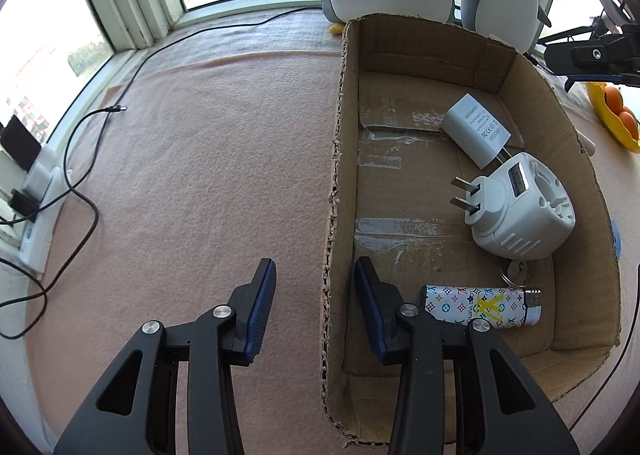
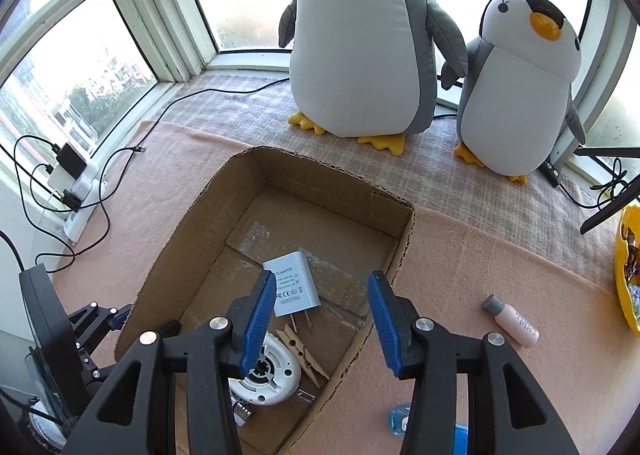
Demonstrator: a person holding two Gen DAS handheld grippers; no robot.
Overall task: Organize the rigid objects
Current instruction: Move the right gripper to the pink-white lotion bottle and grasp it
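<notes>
so the right gripper [image 2: 322,317] hangs over the cardboard box [image 2: 402,251], jaws released and empty, and the little pink bottle [image 2: 512,321] lies just right on the blanket, long axis slanted.

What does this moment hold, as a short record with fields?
Container: cardboard box, open top
In box: white AC adapter, white travel plug, patterned lighter, wooden clothespin
Outside box: pink bottle on pink blanket
Left gripper: open, box wall between its fingers
Right gripper: open, empty, above box
</notes>
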